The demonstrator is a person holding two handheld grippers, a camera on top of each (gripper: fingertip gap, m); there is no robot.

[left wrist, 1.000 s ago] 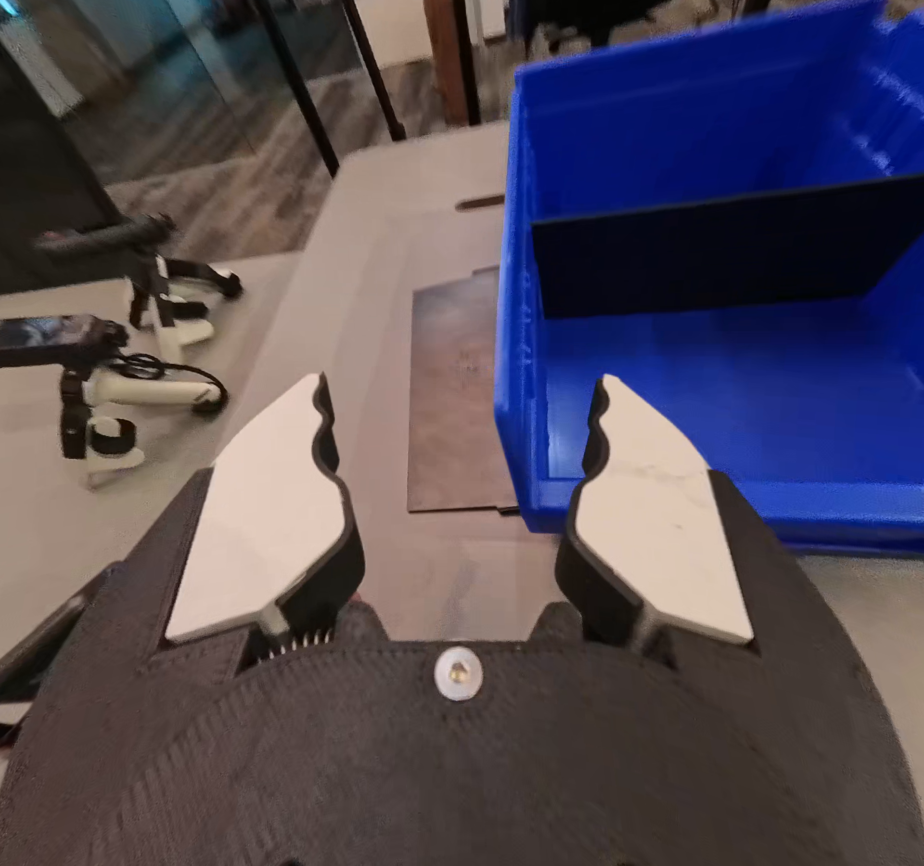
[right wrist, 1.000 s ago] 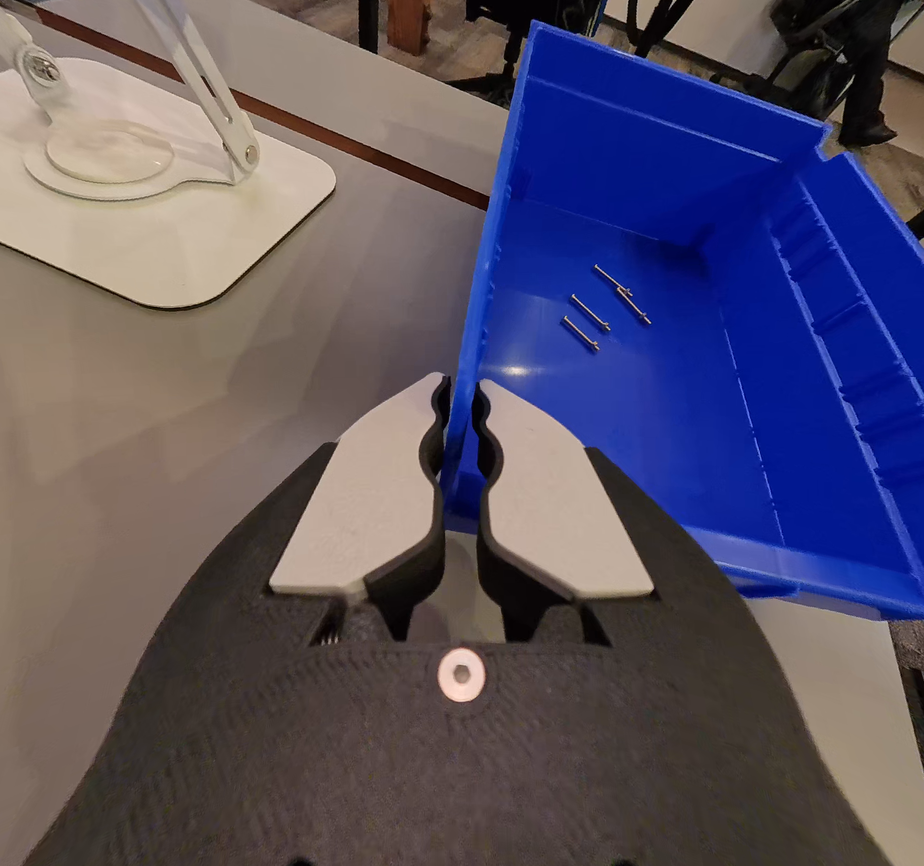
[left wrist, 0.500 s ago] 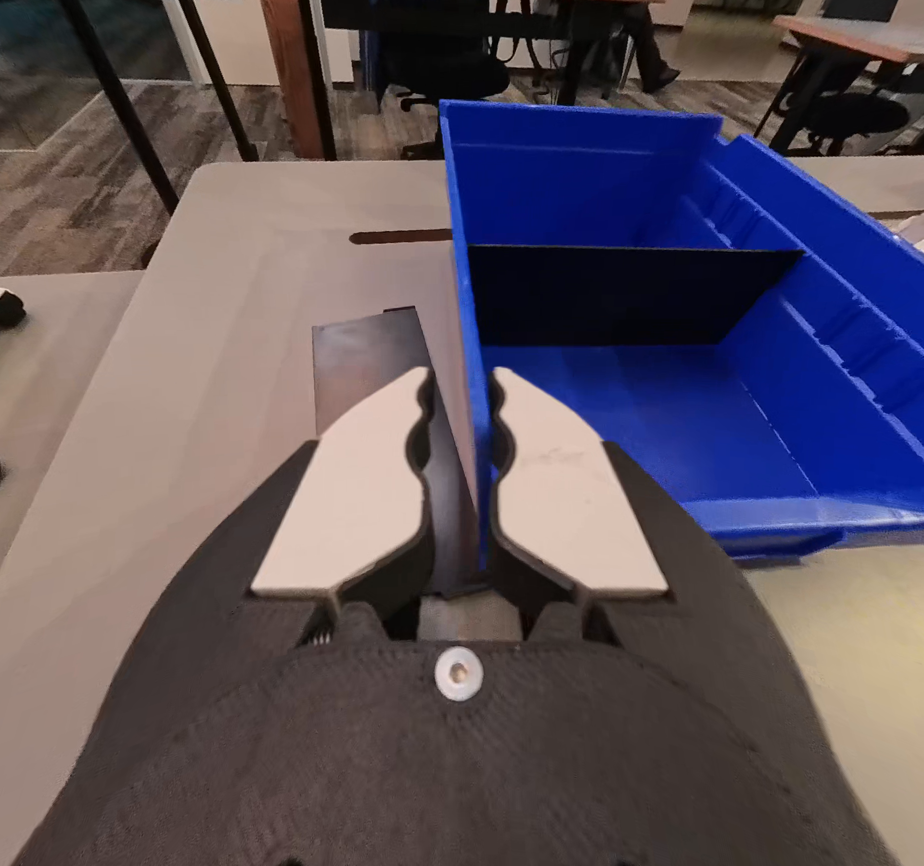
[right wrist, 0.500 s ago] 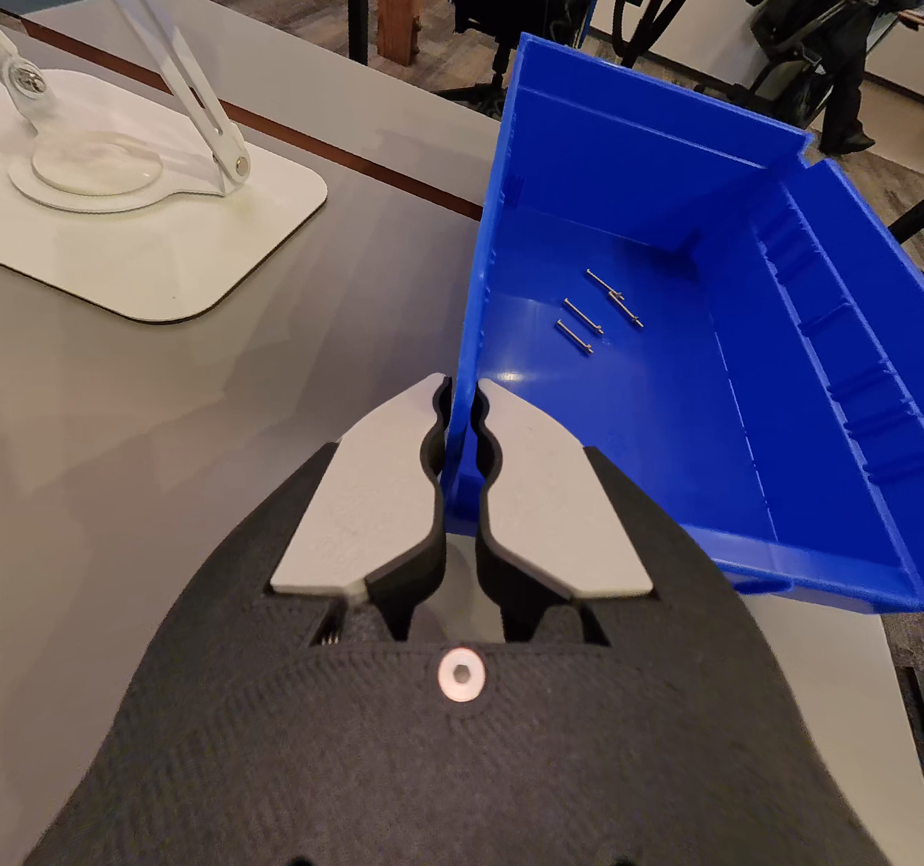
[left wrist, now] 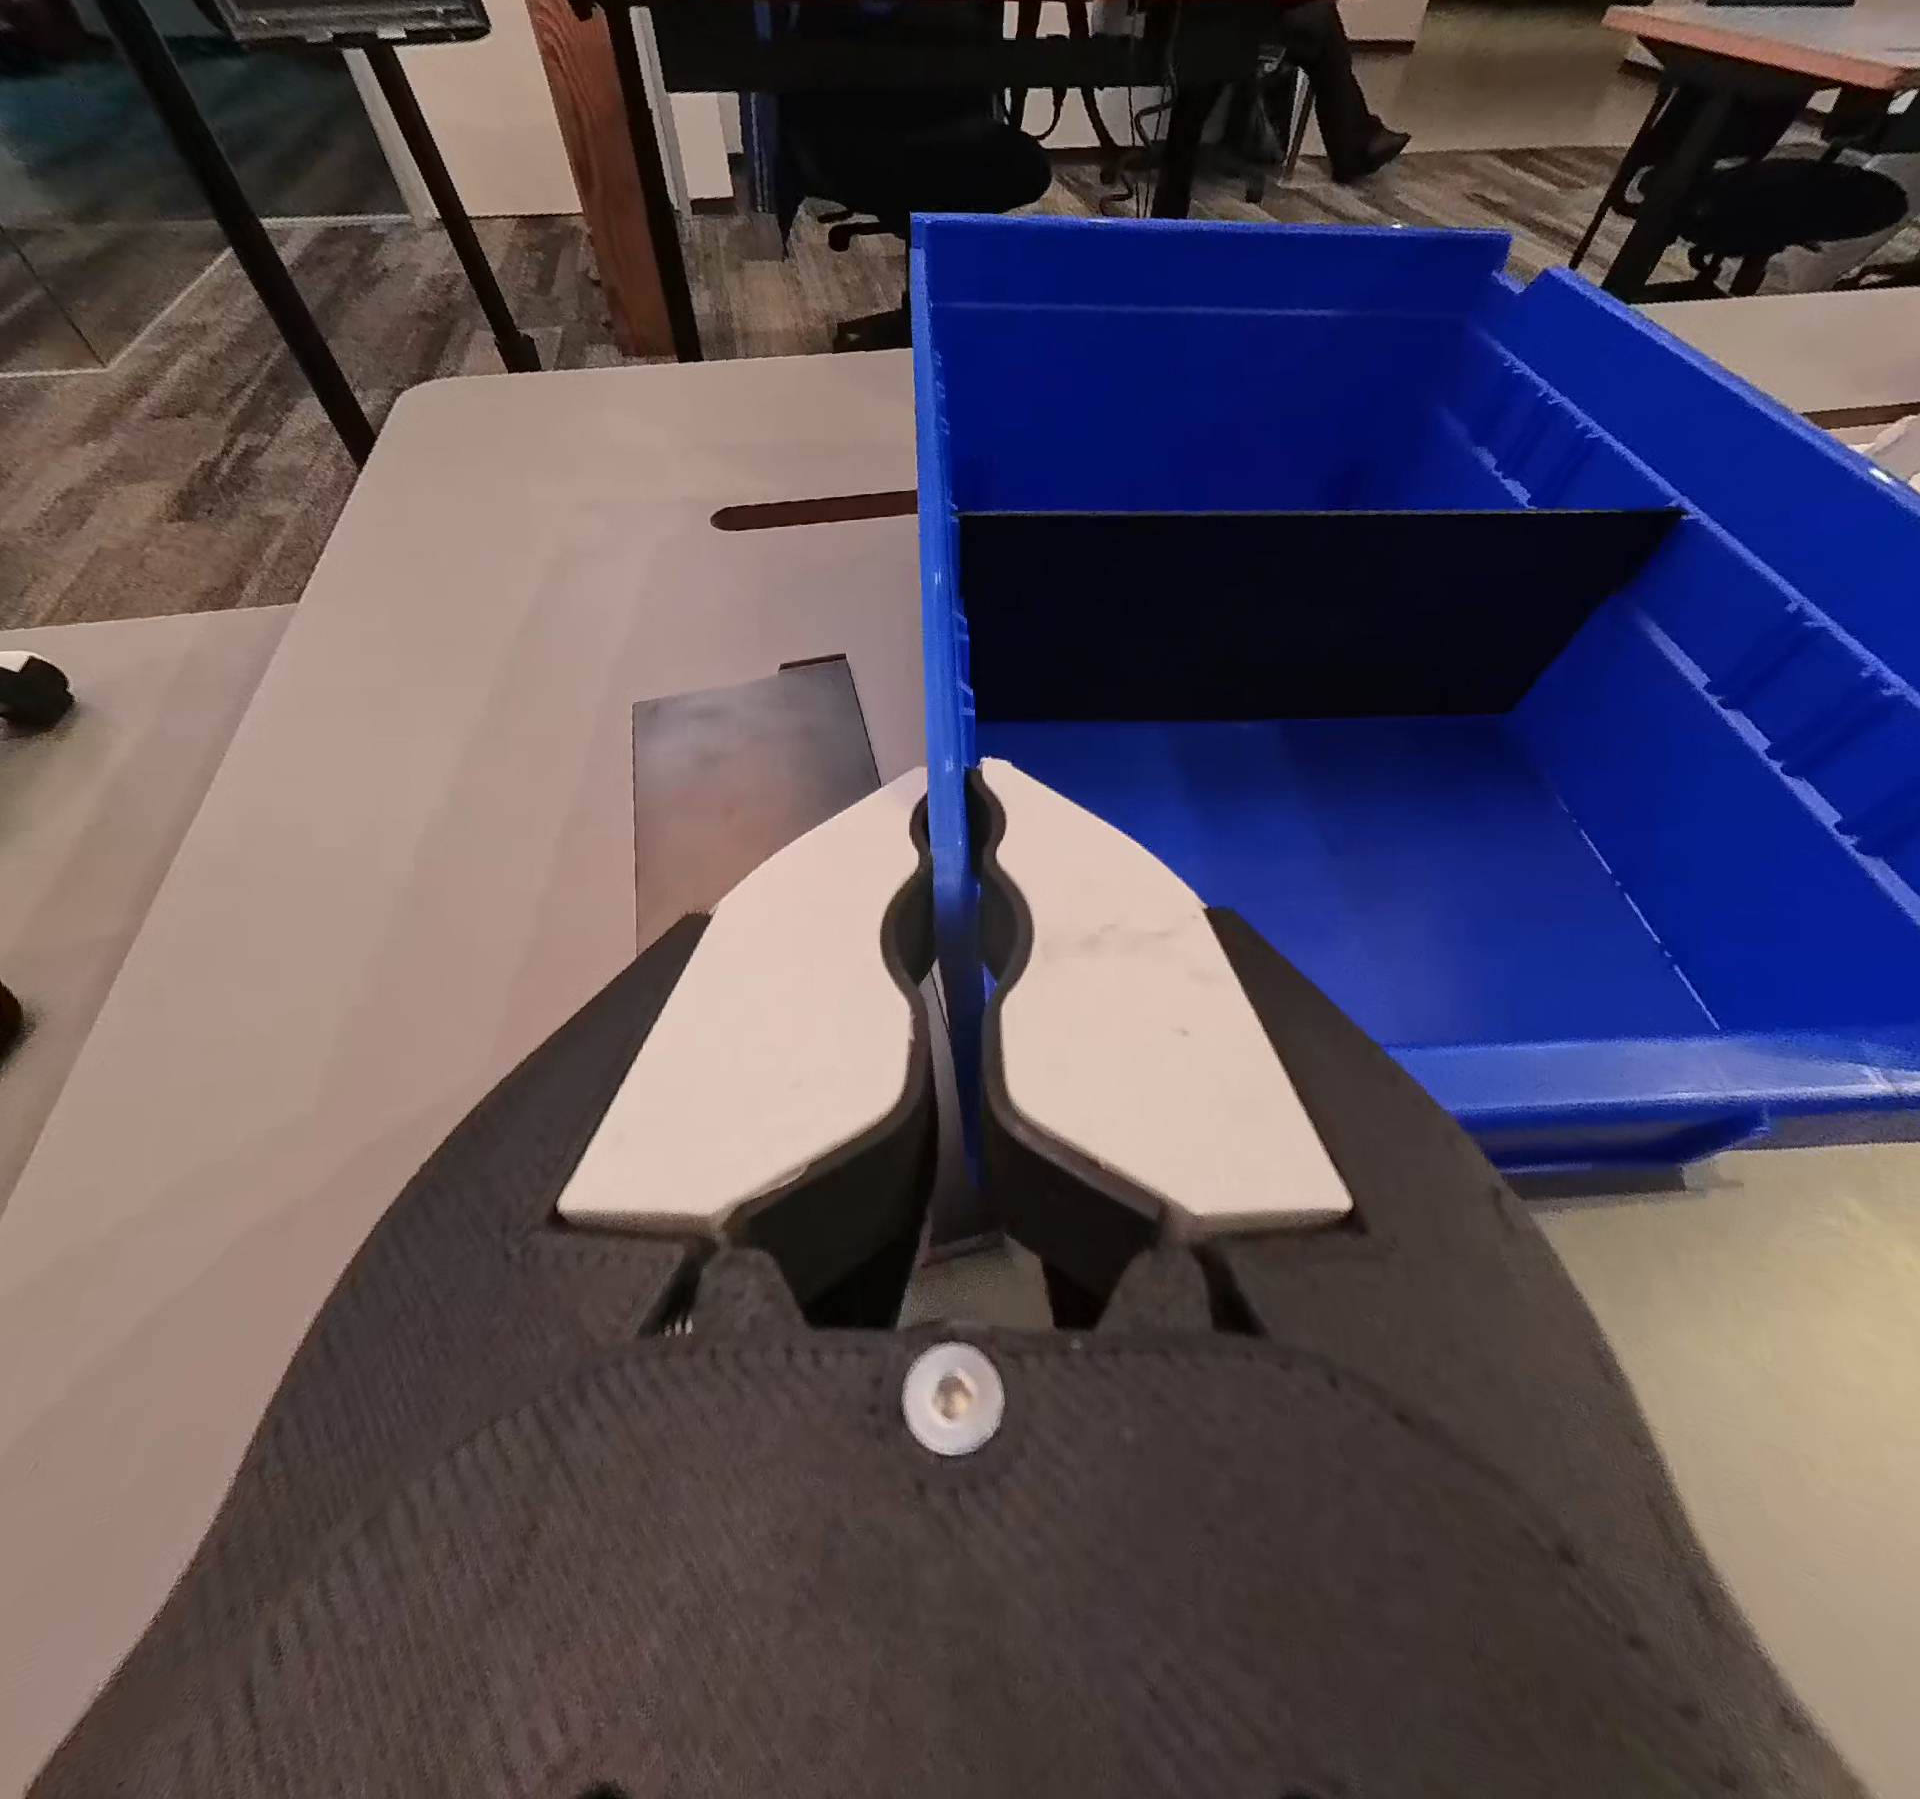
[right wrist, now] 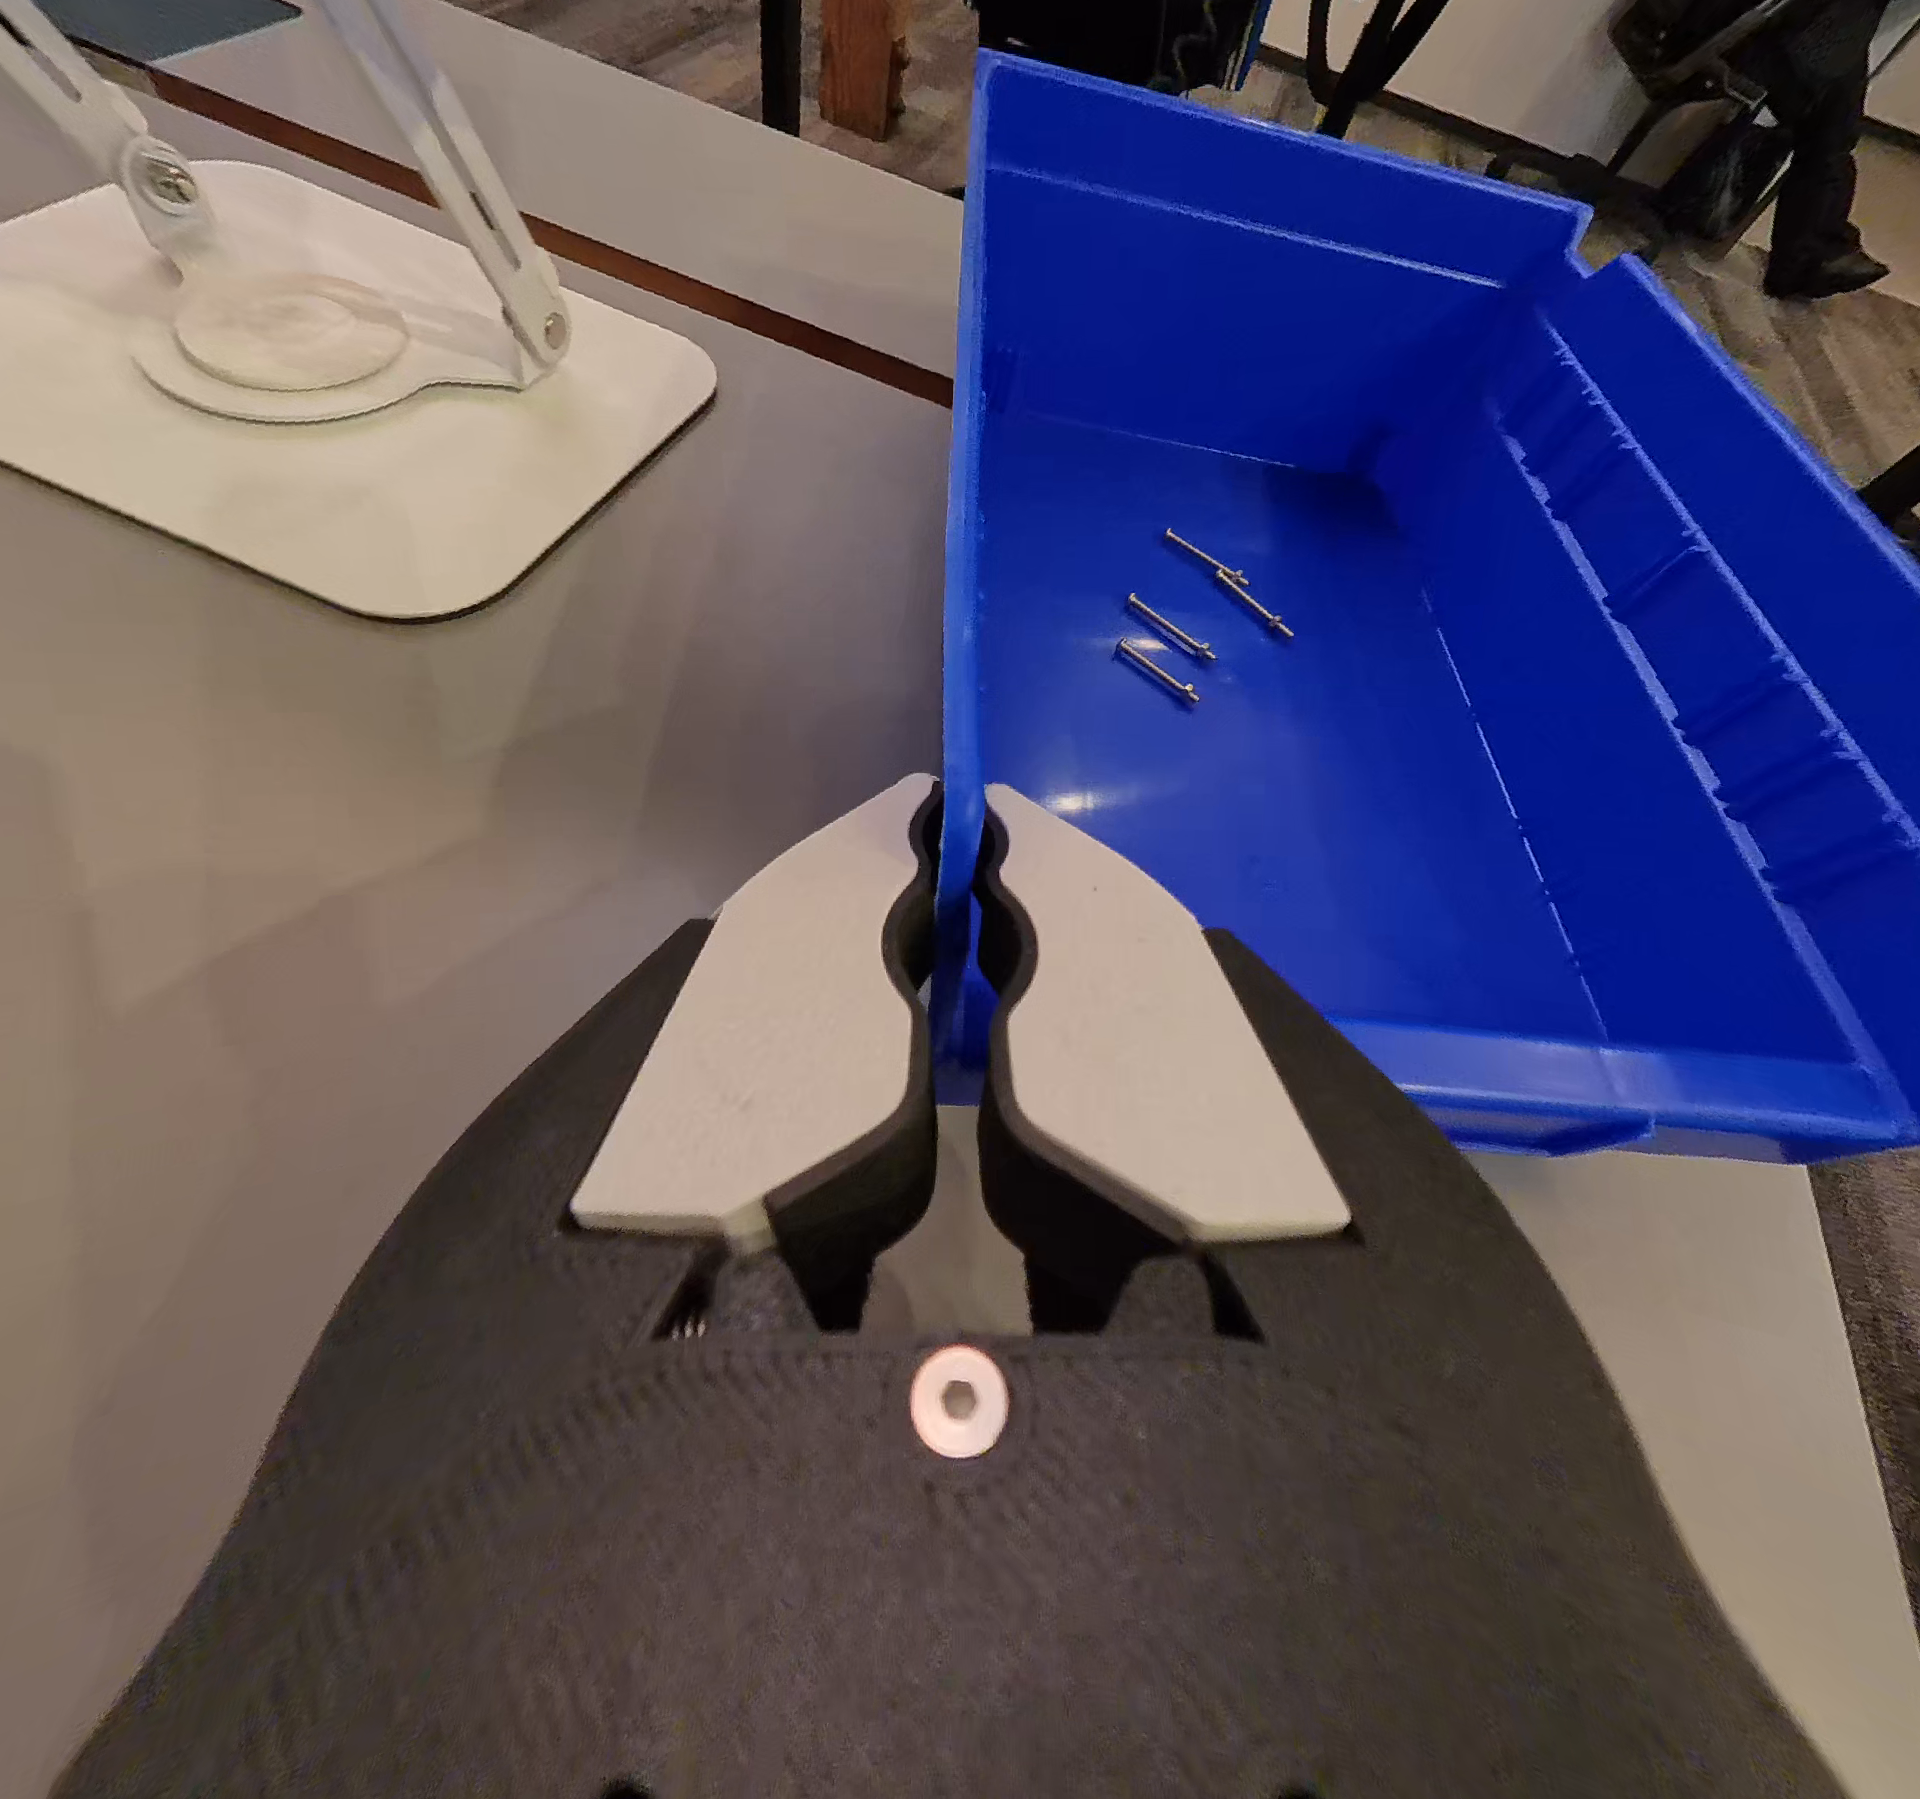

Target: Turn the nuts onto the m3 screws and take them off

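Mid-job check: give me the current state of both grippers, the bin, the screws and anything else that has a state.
left gripper: shut on the blue bin's side wall.
right gripper: shut on a bin wall too.
blue bin: open-topped, gripped at two walls.
black divider: upright, slotted across the bin.
screws: four, loose on the bin floor; nuts too small to tell.

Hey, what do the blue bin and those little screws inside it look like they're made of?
Blue bin: likely moulded plastic, glossy, with a light glint on its floor and ribbed slots along one wall. Screws: apparently bare metal, thin and silvery against the blue.
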